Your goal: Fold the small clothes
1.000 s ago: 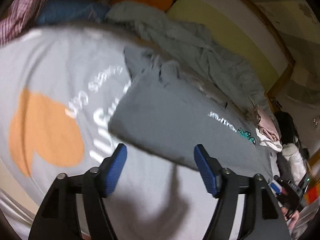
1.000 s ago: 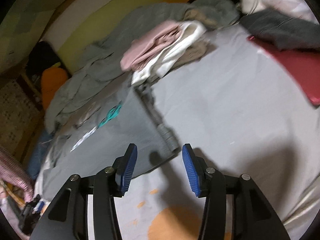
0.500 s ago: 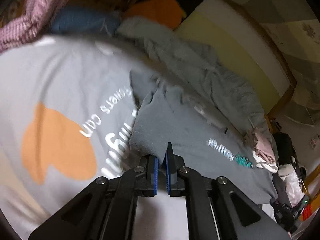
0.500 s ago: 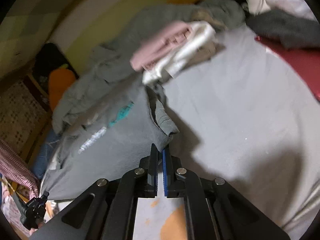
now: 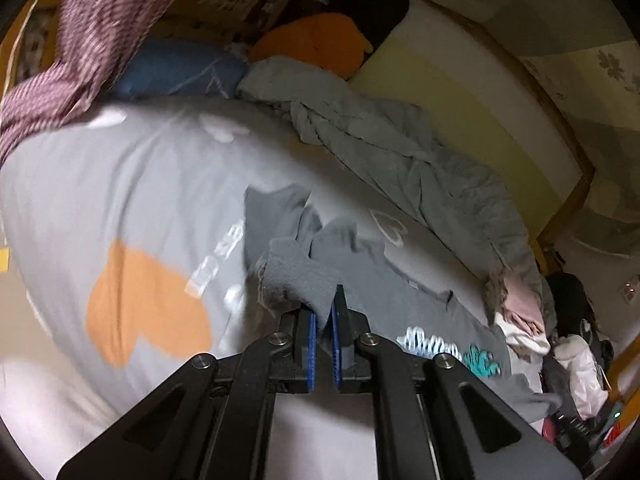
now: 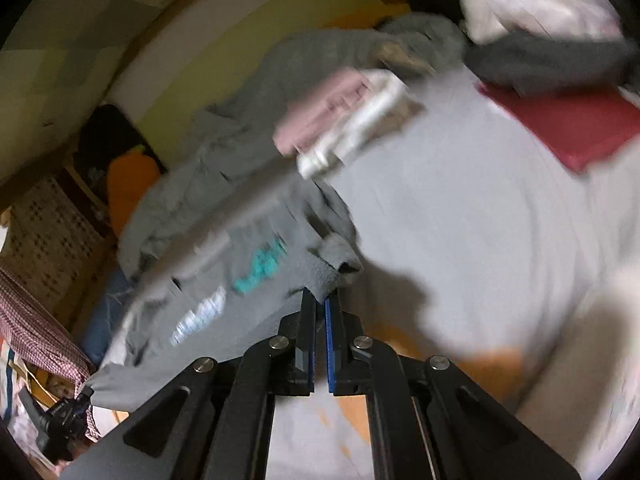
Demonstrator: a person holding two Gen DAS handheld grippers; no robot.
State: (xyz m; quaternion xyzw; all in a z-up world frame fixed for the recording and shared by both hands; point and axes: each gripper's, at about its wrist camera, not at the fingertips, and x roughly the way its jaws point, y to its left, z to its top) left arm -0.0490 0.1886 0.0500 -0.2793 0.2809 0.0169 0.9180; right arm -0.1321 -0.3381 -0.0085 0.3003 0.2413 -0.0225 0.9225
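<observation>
left gripper: we see our black two-finger left gripper with blue pads pinched tight on a corner of the dark grey cotton t-shirt with white and teal lettering, cloth bunched up between the pads.
right gripper: our black two-finger right gripper with blue pads is clamped the same way, jaws nearly together, on another corner of that t-shirt.
t-shirt: it hangs stretched between our two grippers, its near edge raised off the bed and the far part draped towards the crumpled pale grey blanket.
bed: underneath lies the light grey bedsheet with an orange heart print and white lettering, and it shows bare to the right in the right wrist view.
neighbours: a folded pile of pink and white clothes sits just beyond the t-shirt; a flat dark red item lies well apart, towards the right.
clarity: both views are blurred, so the lettering is unreadable.
</observation>
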